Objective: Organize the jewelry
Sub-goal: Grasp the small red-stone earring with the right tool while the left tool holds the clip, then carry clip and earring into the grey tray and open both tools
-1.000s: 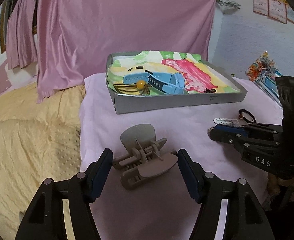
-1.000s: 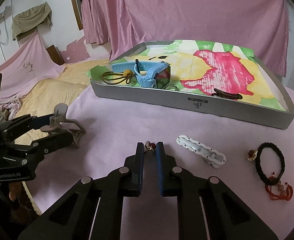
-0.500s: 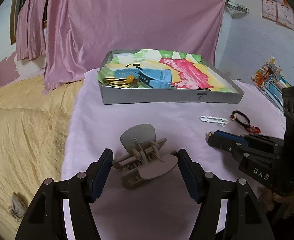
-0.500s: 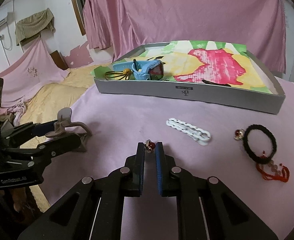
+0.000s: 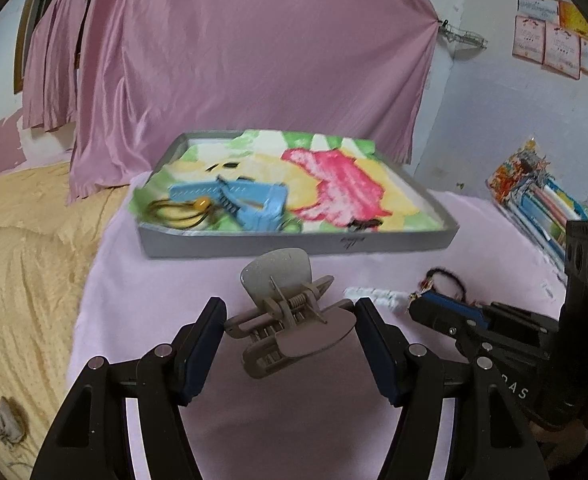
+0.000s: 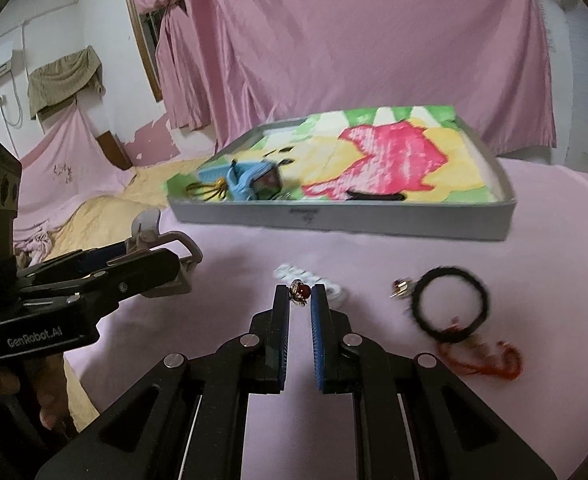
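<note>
Gripping a taupe hair claw clip (image 5: 290,320) between its widely spread fingers, the left gripper (image 5: 290,334) hovers above the pink table (image 5: 142,300). The right gripper (image 6: 301,300) pinches a red-stone ring (image 6: 300,293) at narrow fingertips. Both now sit nearer the grey tray (image 6: 374,220) than before.

Left gripper (image 5: 290,322): black angular linkage arms, round silver pivot screws, dark blue pads on the inner finger faces. Its body, seen from the right wrist camera, carries white "GenRobot.AI" lettering and a block with three round holes.

Right gripper (image 6: 300,298): same black arms and silver screws, with ribbed blue pads; white lettering ending "AS" marks its side.
</note>
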A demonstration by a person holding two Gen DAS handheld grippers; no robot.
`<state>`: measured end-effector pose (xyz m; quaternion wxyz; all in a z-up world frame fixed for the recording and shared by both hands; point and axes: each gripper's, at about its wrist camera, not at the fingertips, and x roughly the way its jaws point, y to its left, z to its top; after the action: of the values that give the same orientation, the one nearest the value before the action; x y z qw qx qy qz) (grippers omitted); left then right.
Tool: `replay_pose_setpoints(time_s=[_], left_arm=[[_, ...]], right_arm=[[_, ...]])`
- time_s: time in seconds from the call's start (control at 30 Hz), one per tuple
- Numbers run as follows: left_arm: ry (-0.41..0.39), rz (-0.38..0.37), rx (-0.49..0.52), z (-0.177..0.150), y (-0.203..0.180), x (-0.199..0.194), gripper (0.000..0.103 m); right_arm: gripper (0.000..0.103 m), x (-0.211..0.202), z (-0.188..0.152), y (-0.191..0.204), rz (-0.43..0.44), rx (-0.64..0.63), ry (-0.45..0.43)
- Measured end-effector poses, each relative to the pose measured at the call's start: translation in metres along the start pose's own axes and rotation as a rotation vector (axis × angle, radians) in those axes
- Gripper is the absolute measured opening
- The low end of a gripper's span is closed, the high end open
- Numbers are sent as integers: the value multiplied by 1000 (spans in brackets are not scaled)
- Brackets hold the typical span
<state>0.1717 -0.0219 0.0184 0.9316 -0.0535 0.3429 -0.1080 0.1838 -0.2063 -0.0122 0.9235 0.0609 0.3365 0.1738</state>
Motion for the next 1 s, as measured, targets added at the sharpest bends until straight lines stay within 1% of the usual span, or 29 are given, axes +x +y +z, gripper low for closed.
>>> replay_pose_setpoints(time_s=[0.17,0.33,0.47,0.6,0.7,0.8,1.0], left_arm=[[-58,-22,-10,26,-12,9,64],[-80,-35,4,53,-26,28,64],[-53,-44,2,70,-32,52,64],[-13,-33,-4,82,-37,75,64],[28,0,-15,85,-38,91,64],[65,6,-31,87,-40,104,64],[111,17,-24,85,-43,122,64]], right_arm=[[10,-6,22,-24,-41,3,-52],[10,-1,46,-45,-71,-3,-67],[10,7,60,-56,-82,-13,-62],[10,24,71,-67,-86,-11,-29],[10,37,75,-73,-84,-13,5],[10,49,78,-77,-83,-22,37],[10,70,83,-86,-73,-17,102]])
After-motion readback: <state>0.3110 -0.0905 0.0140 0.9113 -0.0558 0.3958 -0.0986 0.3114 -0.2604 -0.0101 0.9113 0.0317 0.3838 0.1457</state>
